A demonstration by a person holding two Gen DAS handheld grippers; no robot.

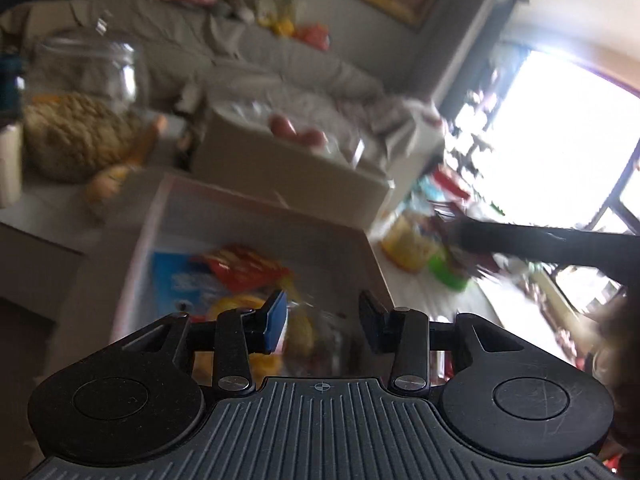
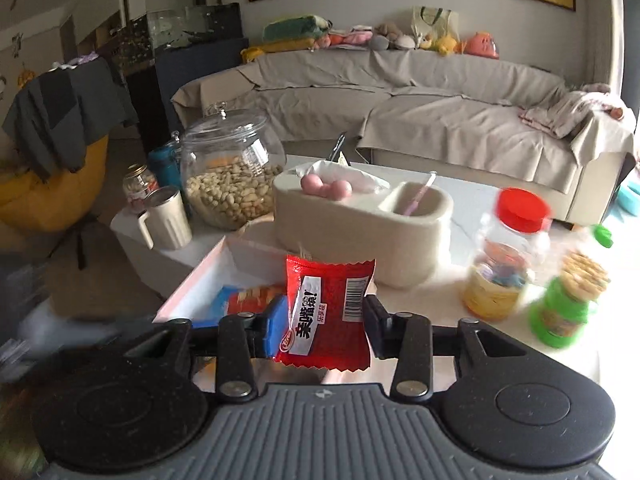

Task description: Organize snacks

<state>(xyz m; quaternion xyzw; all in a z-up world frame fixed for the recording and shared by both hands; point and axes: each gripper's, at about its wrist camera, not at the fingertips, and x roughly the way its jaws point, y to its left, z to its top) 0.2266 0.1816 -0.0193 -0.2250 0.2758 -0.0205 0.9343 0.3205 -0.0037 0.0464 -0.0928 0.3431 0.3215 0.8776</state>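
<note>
My right gripper [image 2: 325,322] is shut on a red snack packet [image 2: 326,314] with white lettering and a barcode, held upright above the table near the pink-rimmed white box [image 2: 192,286]. The box holds a blue packet [image 2: 218,304] and an orange-red packet [image 2: 256,294]. In the left wrist view my left gripper [image 1: 322,320] is open and empty just above the same box [image 1: 256,216], over the blue packet [image 1: 180,280], the orange-red packet [image 1: 244,266] and yellow snacks [image 1: 300,328]. The right gripper's dark arm [image 1: 540,240] crosses at the right, blurred.
A glass jar of peanuts [image 2: 228,172], a cream mug [image 2: 166,218] and small jars stand at the table's left. A cream tissue holder [image 2: 360,216] sits behind the box. A red-lidded plastic jar [image 2: 506,252] and a green container [image 2: 568,300] stand right. A covered sofa [image 2: 400,96] lies beyond.
</note>
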